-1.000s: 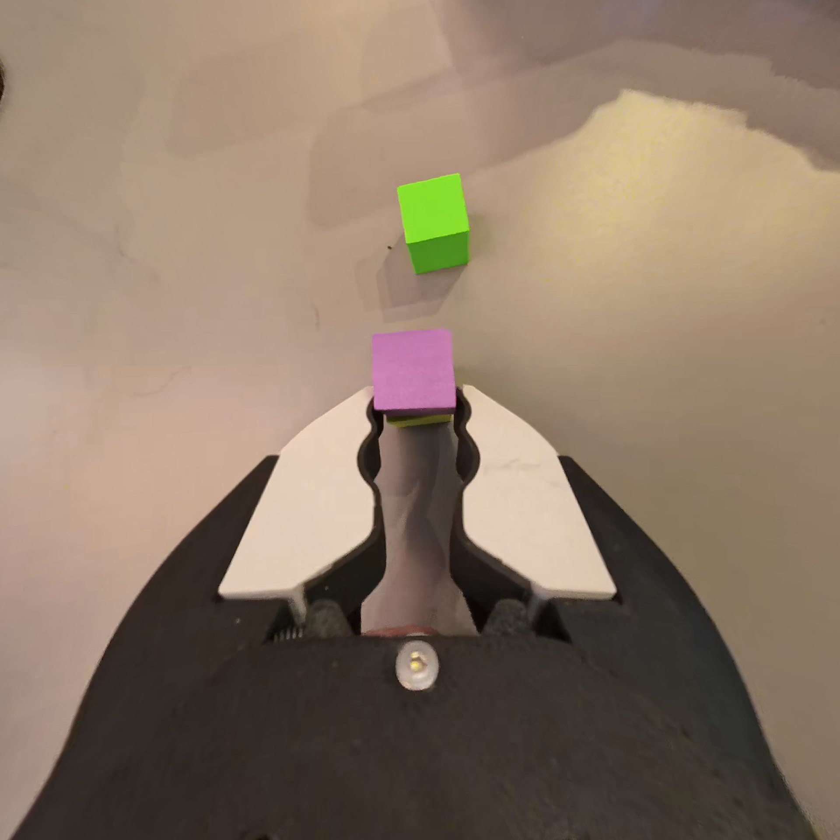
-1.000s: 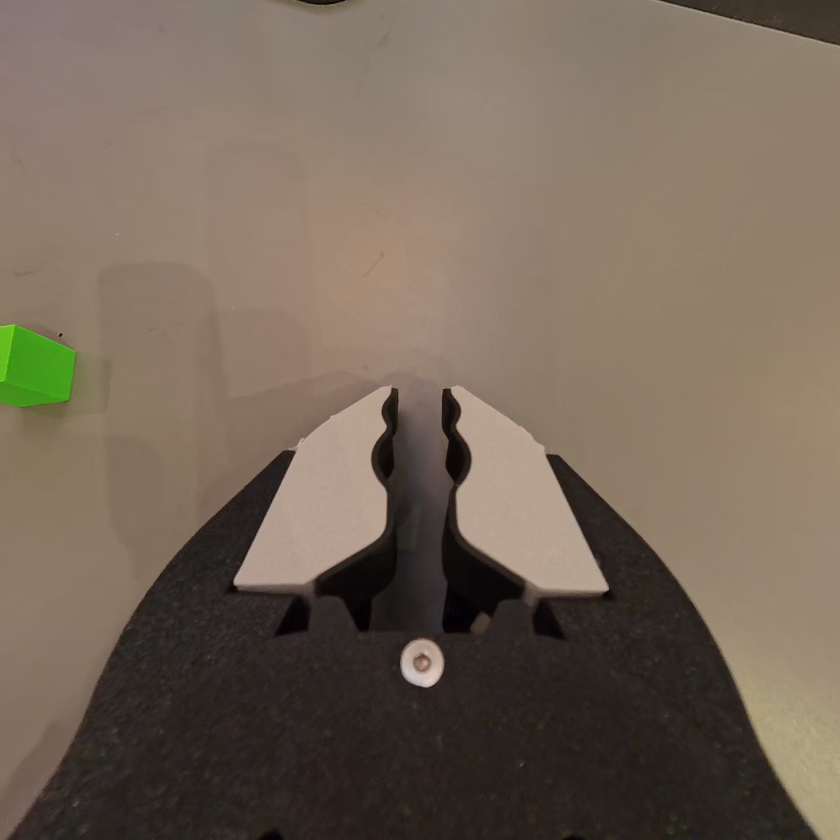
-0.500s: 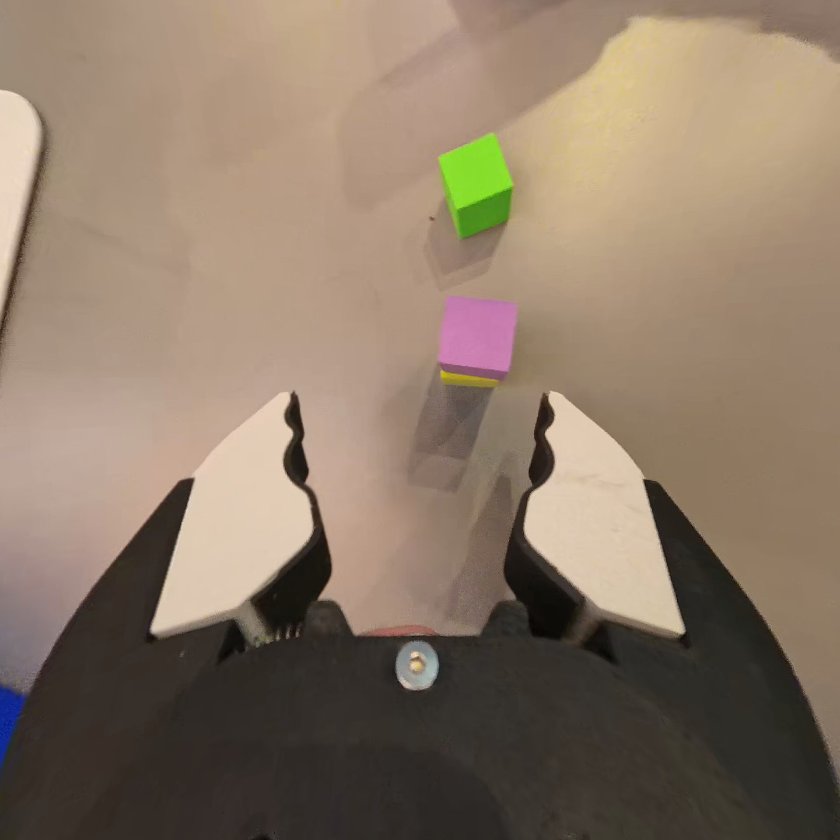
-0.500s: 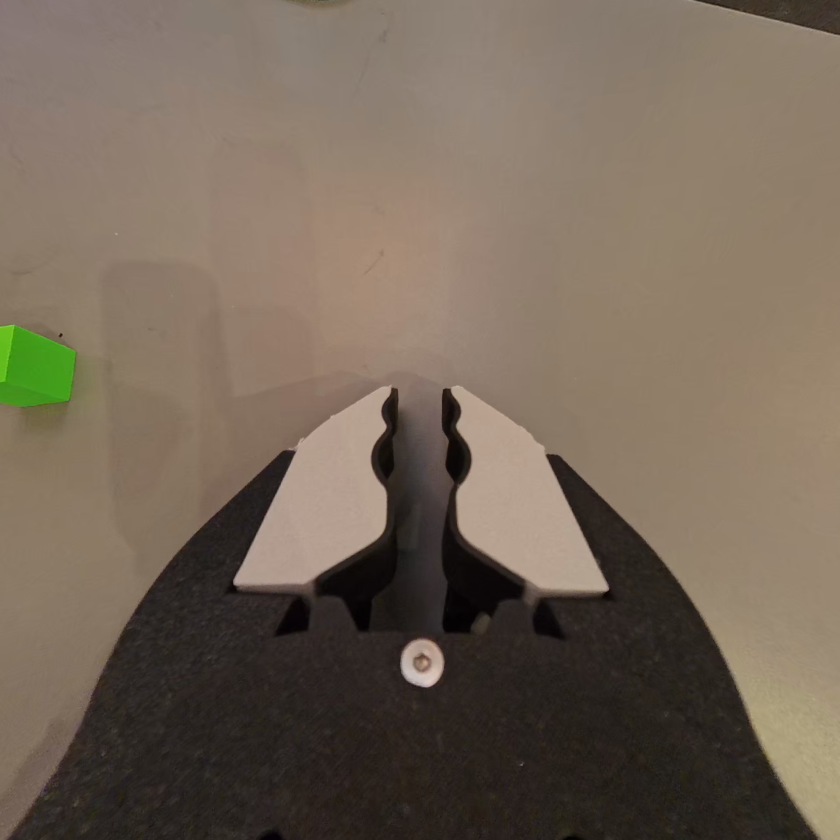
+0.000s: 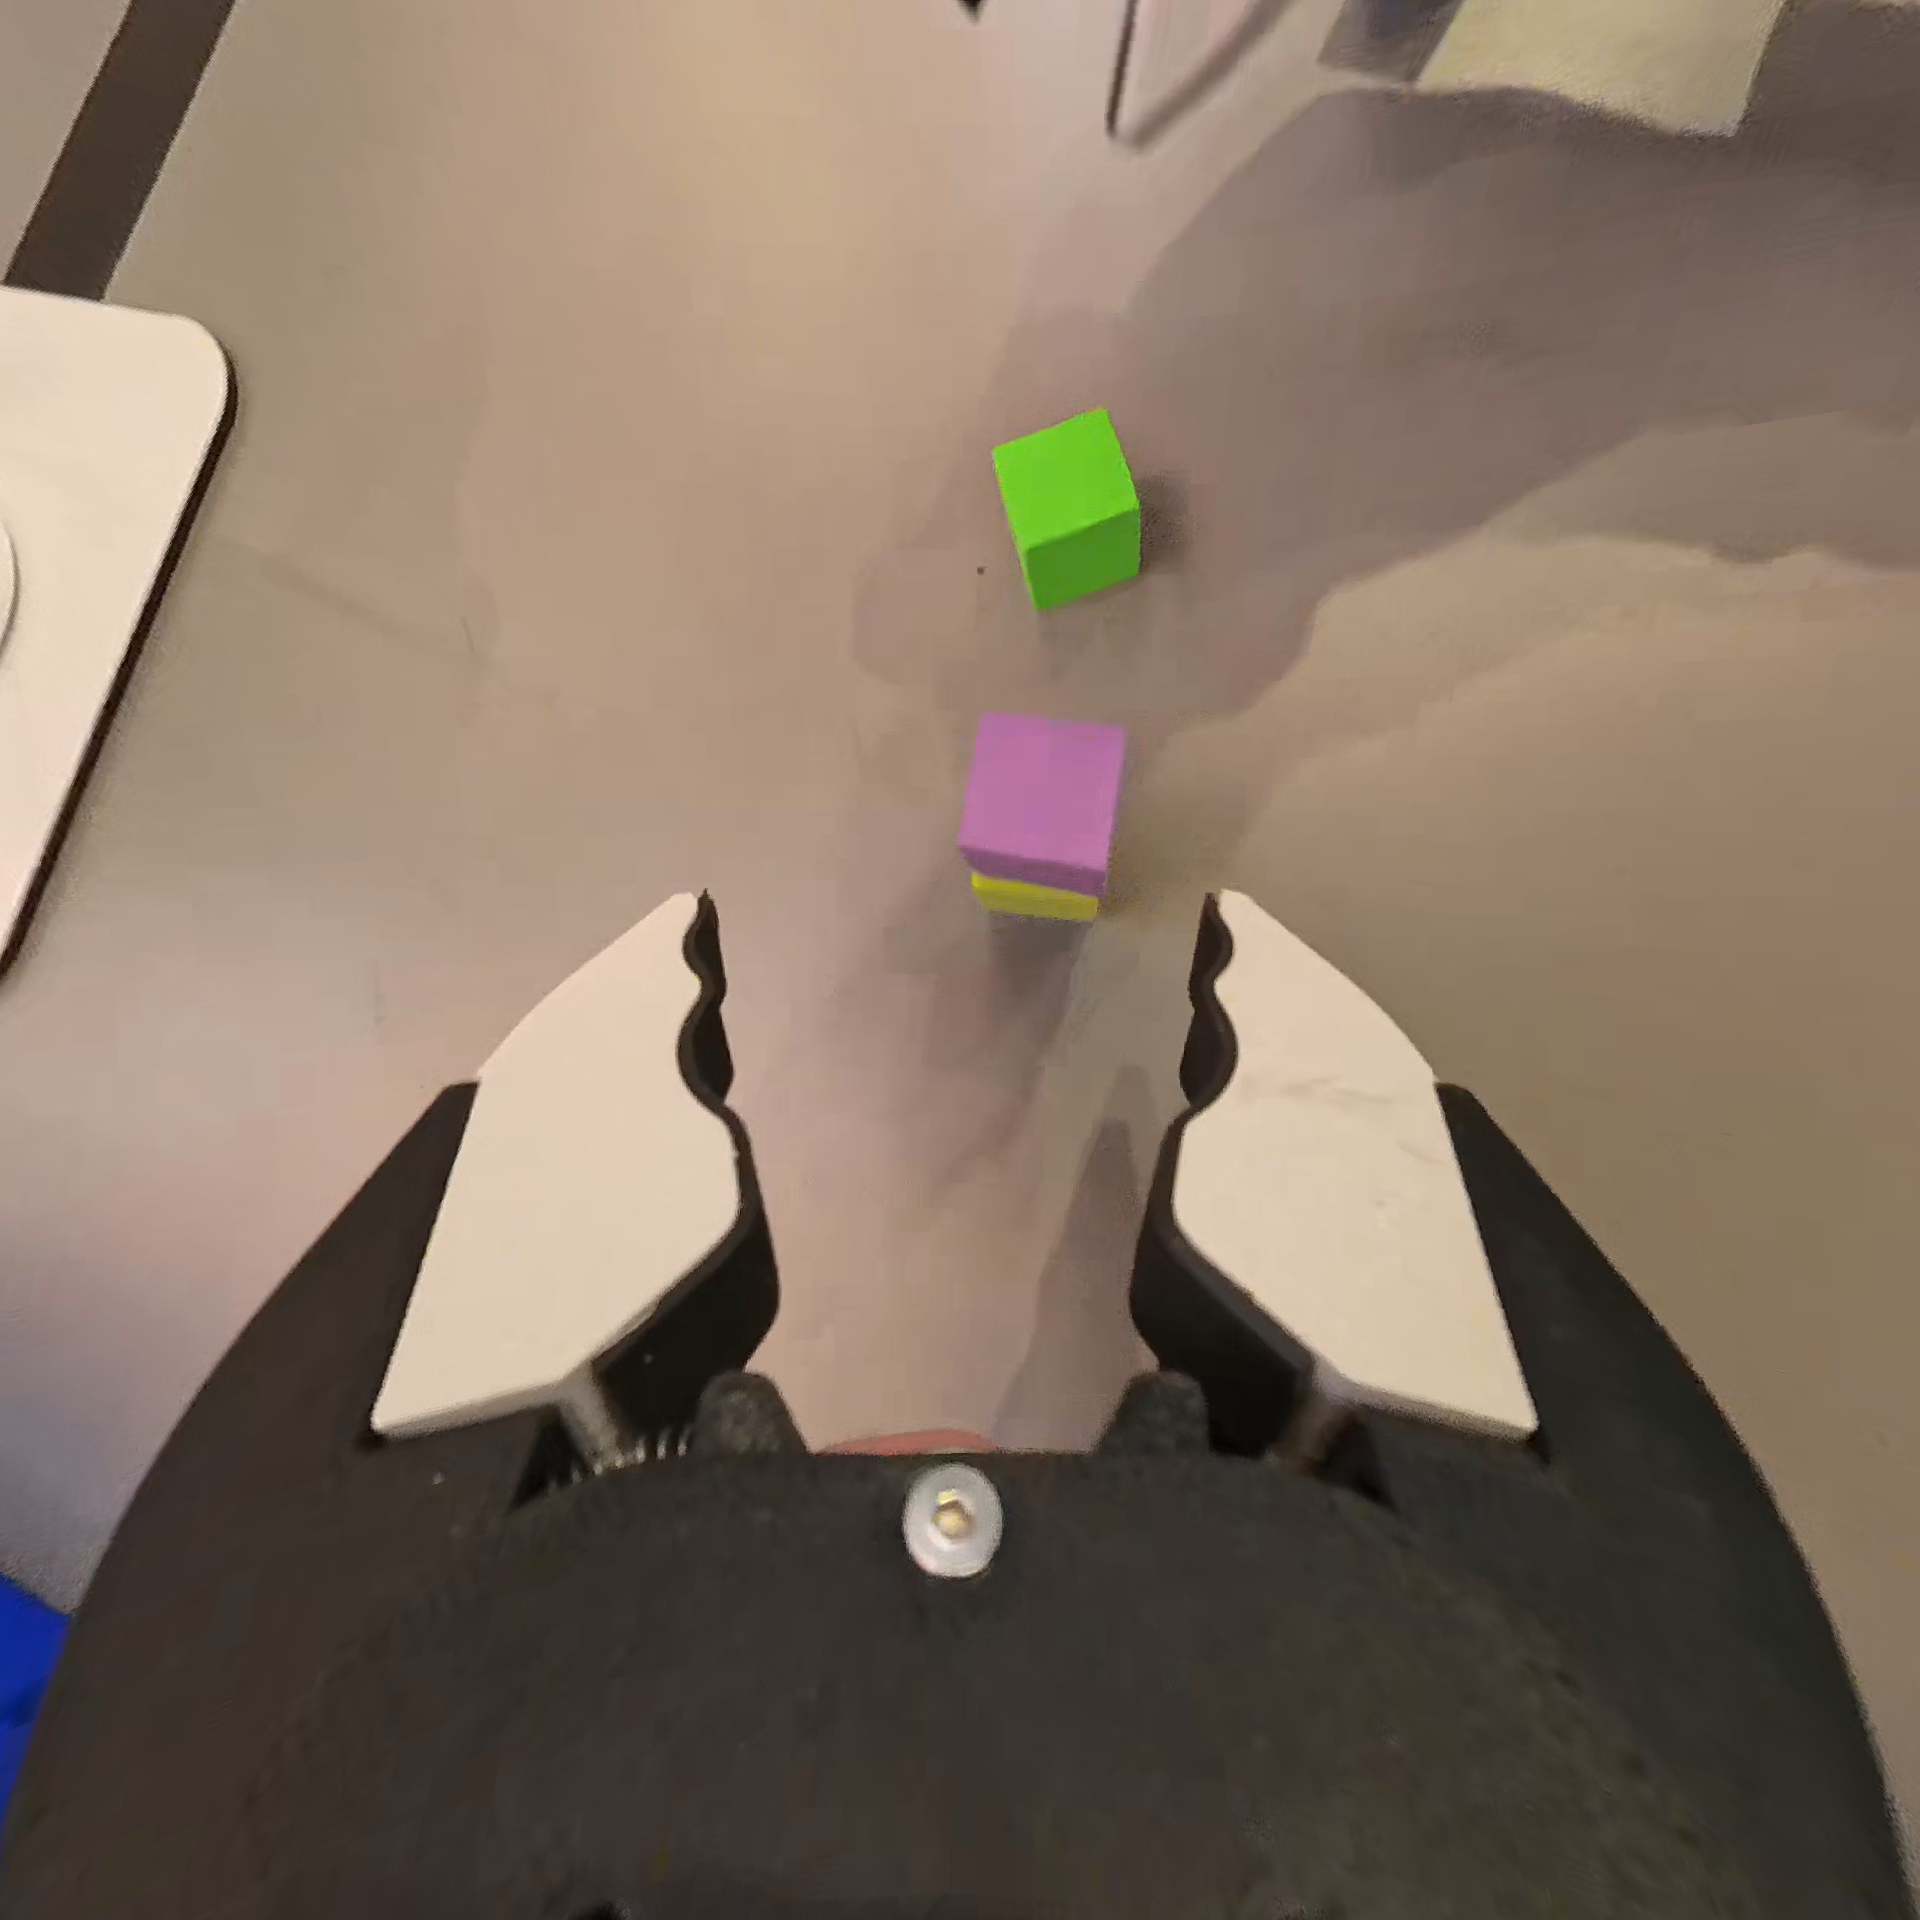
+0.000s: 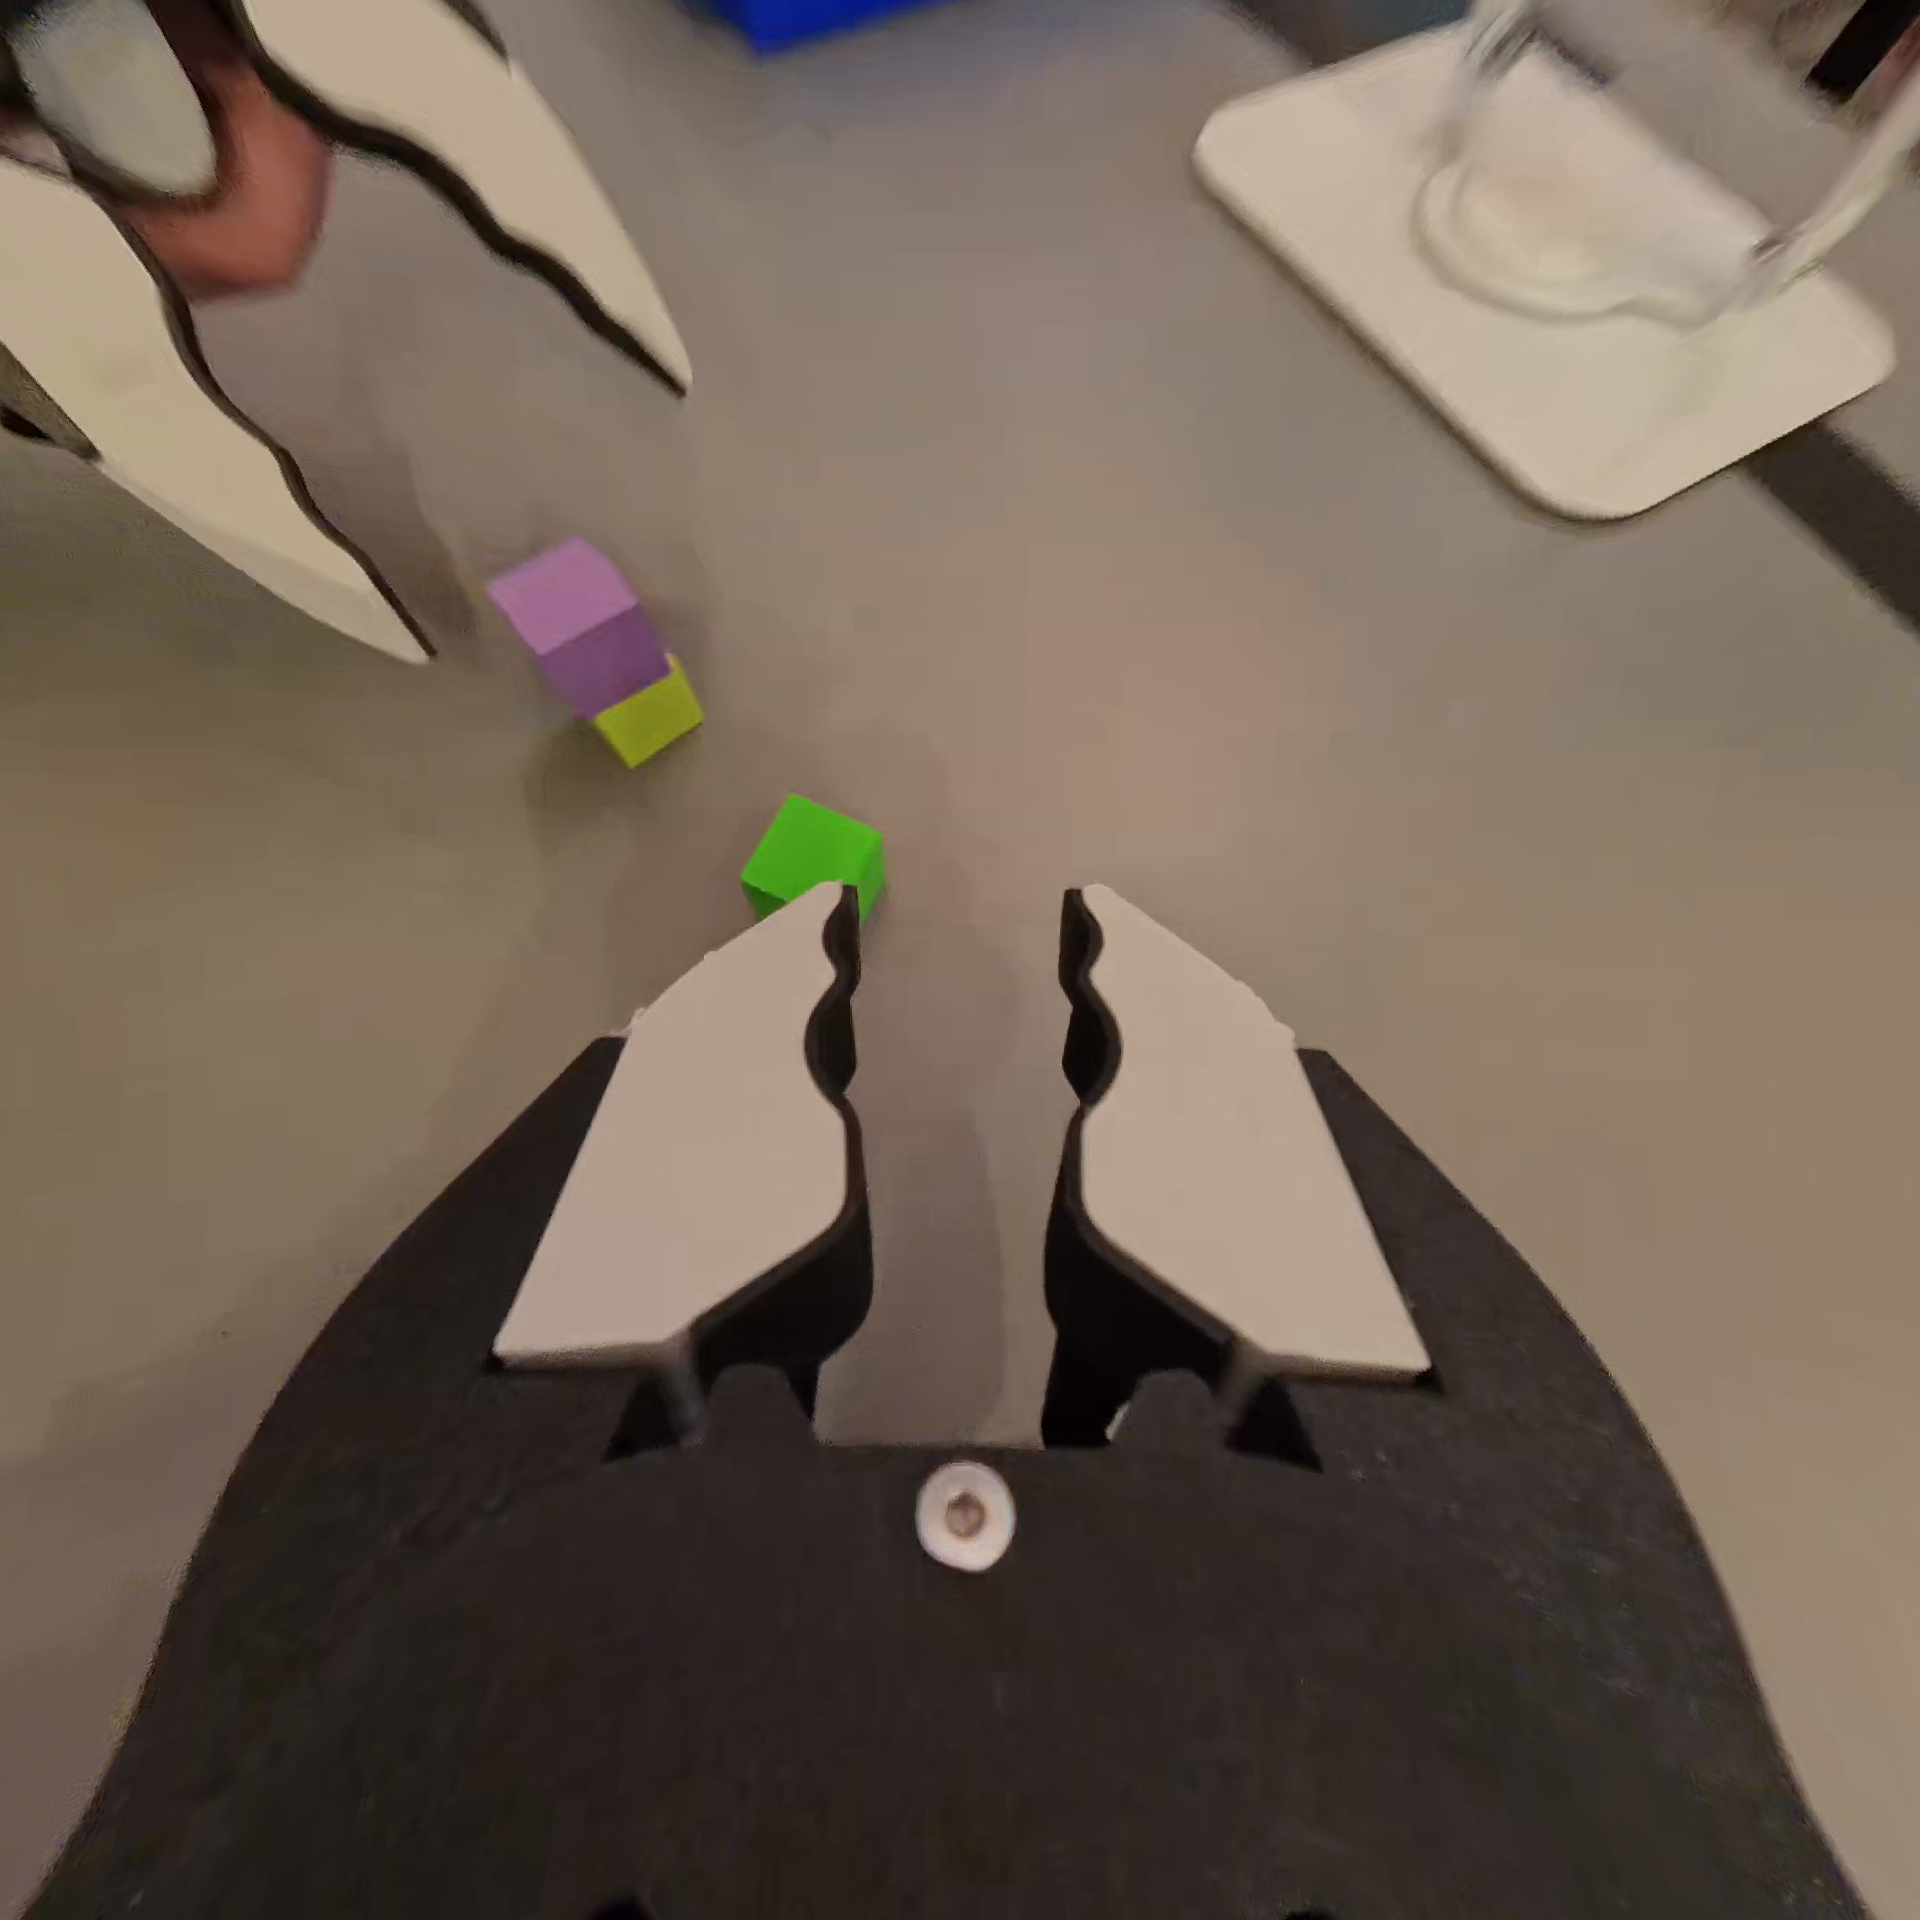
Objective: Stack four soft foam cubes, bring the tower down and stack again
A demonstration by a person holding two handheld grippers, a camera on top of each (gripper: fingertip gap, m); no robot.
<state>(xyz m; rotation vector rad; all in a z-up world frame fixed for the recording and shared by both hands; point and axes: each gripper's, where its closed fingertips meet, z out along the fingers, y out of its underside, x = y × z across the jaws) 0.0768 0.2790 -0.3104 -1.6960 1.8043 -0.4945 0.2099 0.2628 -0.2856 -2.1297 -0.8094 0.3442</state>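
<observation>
A purple cube (image 5: 1042, 795) sits on a yellow cube (image 5: 1034, 898) on the table, just ahead of my left gripper (image 5: 954, 909), which is open and empty. A green cube (image 5: 1068, 506) lies alone farther on. In the right wrist view the purple cube (image 6: 582, 623) on the yellow cube (image 6: 649, 717) stands left of centre. The green cube (image 6: 812, 857) lies just beyond my right gripper's left fingertip (image 6: 821, 914). My right gripper (image 6: 961, 904) is open and empty above the table. The left gripper's fingers (image 6: 260, 540) show at the top left.
A white square base (image 6: 1538, 343) with a clear stand rises at the right wrist view's top right; it shows at the left edge of the left wrist view (image 5: 94, 582). A blue object (image 6: 821, 21) lies at the far edge, also at the left view's bottom left (image 5: 26, 1662). The gap from one gripper's tips to the other's is roughly 15 centimetres. It is some 5 centimetres from my right tips to the green cube (image 6: 812, 857). Look for it in the left wrist view (image 5: 1067, 468) too.
My left gripper let go of the purple cube on the yellow one, opened wide and drew back. My right gripper swung toward the cubes and opened wider.
</observation>
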